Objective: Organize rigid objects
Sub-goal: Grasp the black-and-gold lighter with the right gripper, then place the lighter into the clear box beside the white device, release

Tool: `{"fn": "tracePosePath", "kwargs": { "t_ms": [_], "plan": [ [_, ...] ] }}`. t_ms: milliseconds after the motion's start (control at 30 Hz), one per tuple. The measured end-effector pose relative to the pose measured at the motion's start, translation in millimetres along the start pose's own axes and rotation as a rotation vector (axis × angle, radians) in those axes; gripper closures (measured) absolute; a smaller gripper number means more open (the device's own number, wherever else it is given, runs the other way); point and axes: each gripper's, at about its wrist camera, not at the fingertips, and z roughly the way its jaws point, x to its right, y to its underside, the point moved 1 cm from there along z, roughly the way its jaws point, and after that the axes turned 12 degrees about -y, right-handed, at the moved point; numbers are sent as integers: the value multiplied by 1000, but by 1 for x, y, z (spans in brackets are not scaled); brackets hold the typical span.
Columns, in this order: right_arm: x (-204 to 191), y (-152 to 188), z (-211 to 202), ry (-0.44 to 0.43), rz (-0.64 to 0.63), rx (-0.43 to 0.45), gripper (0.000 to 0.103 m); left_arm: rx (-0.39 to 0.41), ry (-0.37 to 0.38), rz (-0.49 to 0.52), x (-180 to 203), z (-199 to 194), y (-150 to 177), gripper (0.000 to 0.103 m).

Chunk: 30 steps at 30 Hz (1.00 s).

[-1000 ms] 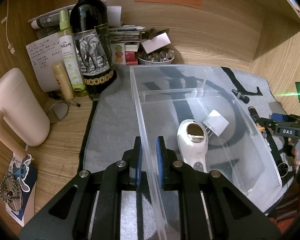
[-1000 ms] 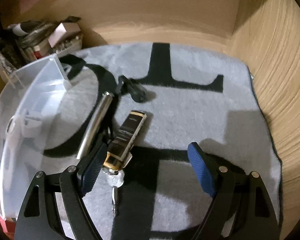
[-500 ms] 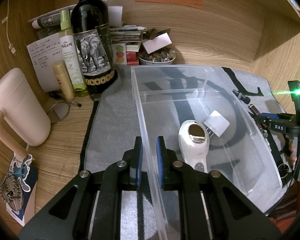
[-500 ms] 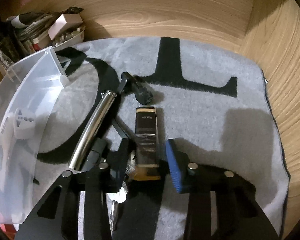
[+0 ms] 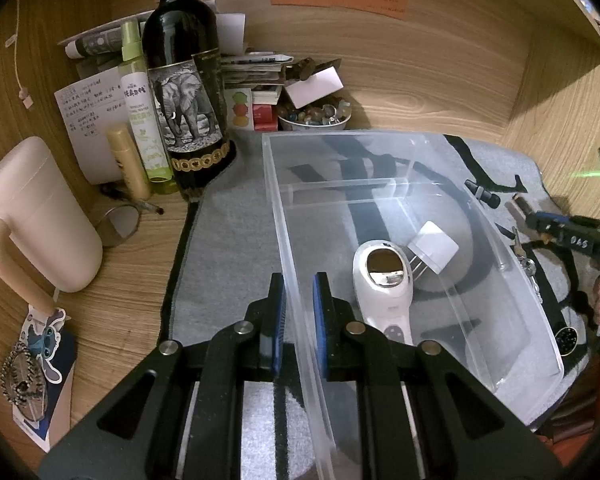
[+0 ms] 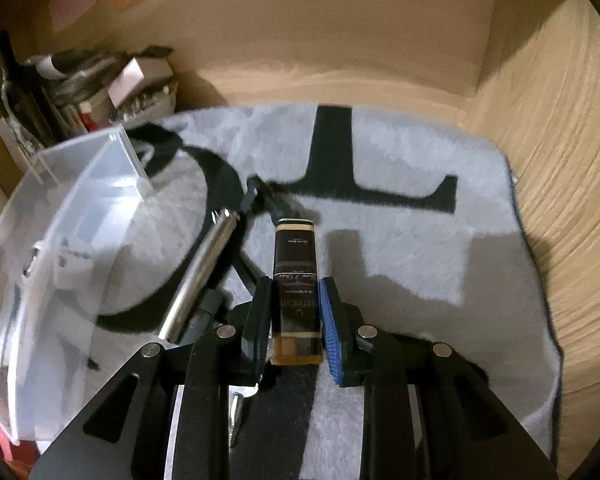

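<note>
The clear plastic bin (image 5: 384, 168) sits on the grey mat (image 5: 228, 240) and serves as the reference point. Inside the bin lie a white handheld device (image 5: 384, 280) with a shiny oval window and, touching its far side, a white plug adapter (image 5: 436, 246); a clear divider crosses the bin's far end. Beyond the bin's far wall stands a small bowl (image 5: 314, 118) filled with assorted trinkets; a dark wine bottle (image 5: 188, 92) and a green spray bottle (image 5: 142, 108) stand to the far left of the bin. The left gripper (image 5: 299, 312) is clamped on the bin's near left wall, one pad inside and one outside. To the right of the bin, on the mat, the right gripper (image 6: 294, 312) has just been closing and now pinches a slim dark box (image 6: 296, 280) with gold trim, pads pressed on both long sides, the box pointing away between them. A chrome tube (image 6: 202, 276) lies between the box and the bin, and a small black part (image 6: 268, 196) lies beyond the box's far end.
</note>
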Motion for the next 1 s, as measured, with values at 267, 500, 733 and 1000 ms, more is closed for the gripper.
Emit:
{"fn": "tracePosePath", "kwargs": {
  "t_ms": [267,500,733,1000],
  "plan": [
    [-27,-14,-25,-40,-60,84,81,6,-1,-13,-1,-4,1,90],
    [-62,-25,-37,-105,-129,131,81,16,-4,-24,-3,-8,1,90],
    [-95,-31,-39,-173,-194,148,81,18,3,-26,-4,-10,2,90],
    [-130,-31,-31,-239,-268,125,81,17,14,-28,-4,-9,3,90]
  ]
}}
